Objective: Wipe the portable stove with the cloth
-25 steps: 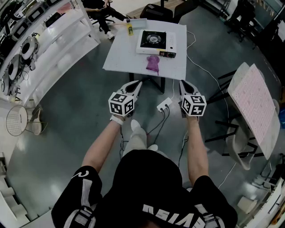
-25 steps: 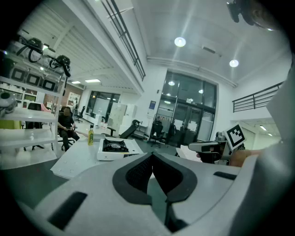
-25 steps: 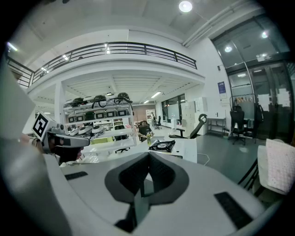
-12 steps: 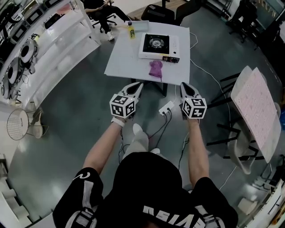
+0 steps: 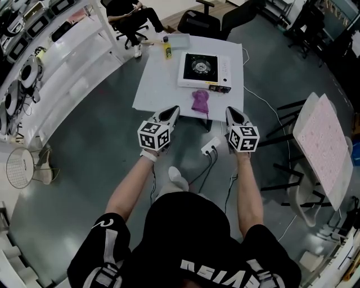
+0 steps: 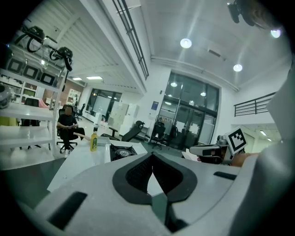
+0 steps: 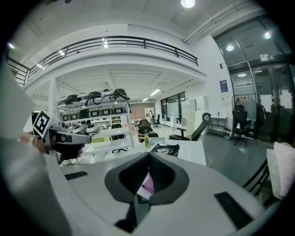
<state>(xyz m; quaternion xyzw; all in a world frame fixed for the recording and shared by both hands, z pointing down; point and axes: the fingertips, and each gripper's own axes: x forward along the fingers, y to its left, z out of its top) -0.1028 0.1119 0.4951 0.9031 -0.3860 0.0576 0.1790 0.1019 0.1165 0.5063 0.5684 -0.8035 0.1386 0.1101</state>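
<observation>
The white portable stove (image 5: pixel 203 68) with a black burner sits on the far right part of a white table (image 5: pixel 160 79). A purple cloth (image 5: pixel 199 101) lies crumpled at the table's near edge, just in front of the stove. My left gripper (image 5: pixel 173 110) hovers at that near edge, left of the cloth, jaws shut and empty. My right gripper (image 5: pixel 232 111) is level with it, right of the cloth, also shut and empty. In the left gripper view (image 6: pixel 152 156) the stove (image 6: pixel 120 150) is ahead. Through the right gripper's jaws (image 7: pixel 148 154) a bit of the cloth (image 7: pixel 148 186) shows.
A yellow bottle (image 5: pixel 166 49) and a pale box stand at the table's far left corner. A white power strip (image 5: pixel 210 147) with cables lies on the floor under my hands. A folded pink board (image 5: pixel 323 140) leans at right, shelving (image 5: pixel 50 62) runs along the left, and a person sits beyond the table (image 5: pixel 126 8).
Both grippers have moved forward together toward the table; the table, stove and cloth now lie closer to their tips. Both stay shut.
</observation>
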